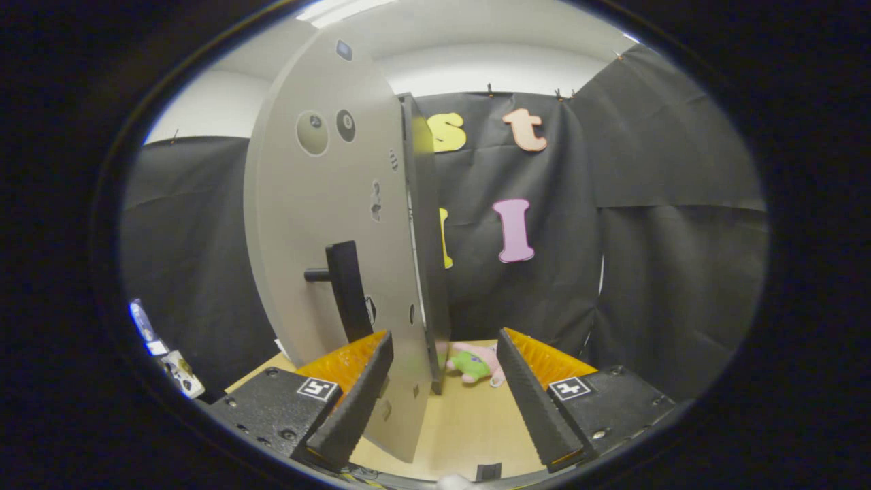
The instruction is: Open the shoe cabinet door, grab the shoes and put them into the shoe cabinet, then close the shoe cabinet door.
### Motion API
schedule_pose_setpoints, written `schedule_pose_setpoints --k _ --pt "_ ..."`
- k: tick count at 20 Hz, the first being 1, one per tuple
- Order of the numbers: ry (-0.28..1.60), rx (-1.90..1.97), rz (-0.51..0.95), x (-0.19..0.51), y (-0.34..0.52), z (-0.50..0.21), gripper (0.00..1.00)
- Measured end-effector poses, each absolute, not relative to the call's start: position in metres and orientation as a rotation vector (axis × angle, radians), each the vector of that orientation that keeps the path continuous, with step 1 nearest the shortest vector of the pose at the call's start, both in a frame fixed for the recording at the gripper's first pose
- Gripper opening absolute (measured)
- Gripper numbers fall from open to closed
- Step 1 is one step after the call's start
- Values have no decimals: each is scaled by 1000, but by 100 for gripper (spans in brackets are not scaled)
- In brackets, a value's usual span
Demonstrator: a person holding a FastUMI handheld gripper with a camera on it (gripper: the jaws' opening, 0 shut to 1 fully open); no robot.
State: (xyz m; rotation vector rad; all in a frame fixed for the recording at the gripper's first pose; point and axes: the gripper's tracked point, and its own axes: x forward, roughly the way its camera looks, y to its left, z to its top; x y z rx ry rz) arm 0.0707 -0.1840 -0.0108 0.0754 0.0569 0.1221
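Wooden tabletop (469,422) under spread tongs (446,391)

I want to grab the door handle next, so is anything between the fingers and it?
Nothing visible blocks it. The gripper is open, and the black handle on the grey cabinet door sits just beyond the left finger.

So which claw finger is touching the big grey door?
The left finger of the open claw: its tip overlaps the cabinet door below the black handle. The right finger stands apart.
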Motion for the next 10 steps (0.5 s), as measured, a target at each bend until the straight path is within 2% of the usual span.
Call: schedule_pose_setpoints --k 10 --pt "100 55 89 64 -143 -10 95"
